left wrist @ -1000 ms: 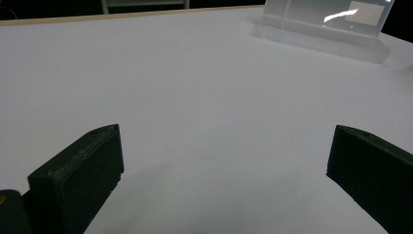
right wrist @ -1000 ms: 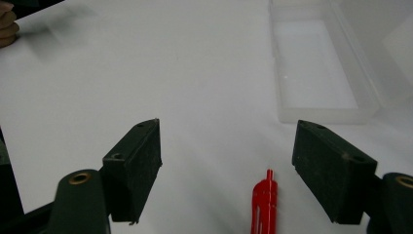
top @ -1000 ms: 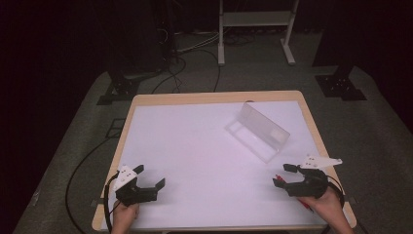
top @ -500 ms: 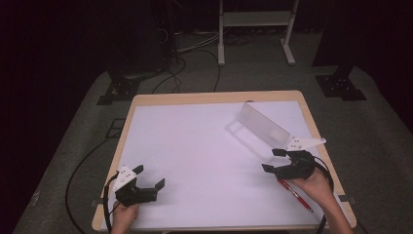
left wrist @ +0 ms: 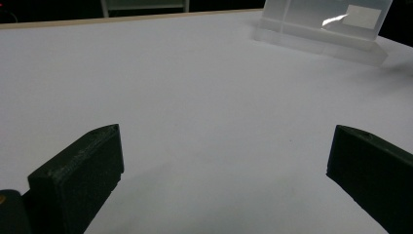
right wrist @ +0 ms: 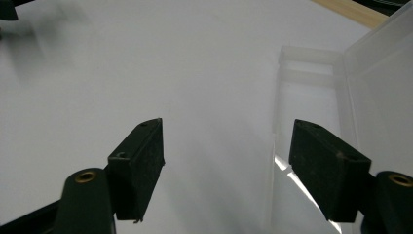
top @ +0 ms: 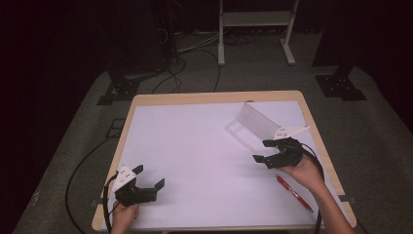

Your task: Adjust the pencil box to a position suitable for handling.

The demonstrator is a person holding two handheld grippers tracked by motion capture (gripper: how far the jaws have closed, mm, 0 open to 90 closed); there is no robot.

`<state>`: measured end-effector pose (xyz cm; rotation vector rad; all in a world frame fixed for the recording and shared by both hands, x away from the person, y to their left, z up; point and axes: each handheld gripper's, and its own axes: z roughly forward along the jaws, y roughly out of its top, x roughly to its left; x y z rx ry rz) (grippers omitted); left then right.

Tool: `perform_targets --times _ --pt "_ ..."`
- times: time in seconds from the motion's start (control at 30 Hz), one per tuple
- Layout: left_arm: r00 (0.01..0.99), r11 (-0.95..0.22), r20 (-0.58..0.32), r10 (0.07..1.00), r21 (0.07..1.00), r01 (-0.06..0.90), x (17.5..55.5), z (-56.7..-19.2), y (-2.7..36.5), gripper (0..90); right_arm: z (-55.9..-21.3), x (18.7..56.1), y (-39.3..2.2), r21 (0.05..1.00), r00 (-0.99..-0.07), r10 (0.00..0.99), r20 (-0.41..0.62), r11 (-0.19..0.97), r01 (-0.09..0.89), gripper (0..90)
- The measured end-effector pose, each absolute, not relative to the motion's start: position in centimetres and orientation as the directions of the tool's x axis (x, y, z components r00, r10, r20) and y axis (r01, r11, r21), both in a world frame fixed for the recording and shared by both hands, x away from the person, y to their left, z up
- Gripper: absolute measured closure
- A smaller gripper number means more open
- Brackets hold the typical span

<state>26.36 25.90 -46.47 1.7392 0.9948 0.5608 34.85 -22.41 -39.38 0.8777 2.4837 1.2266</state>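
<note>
One table (top: 195, 141) with a white top and wooden edges, wide bare room across its middle and left. One clear plastic box (top: 255, 124) lying open near the far right edge. Two grippers: right gripper (top: 267, 151) spread wide, empty, hovering just beside the box's near end, one jaw over the clear plastic; left gripper (top: 148, 178) likewise spread and empty, near the front left corner, well apart from the box. One red pen (top: 294, 193) near the front right edge.
</note>
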Motion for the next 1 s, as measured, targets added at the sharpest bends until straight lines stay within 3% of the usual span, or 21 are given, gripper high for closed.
perform_targets --times 1.0 --pt "0.553 -0.142 -0.086 0.829 0.923 0.357 26.3 -46.5 26.0 0.0 -42.0 41.1 -18.8 0.692 -0.779 0.625 0.05 0.541 0.478 48.7"
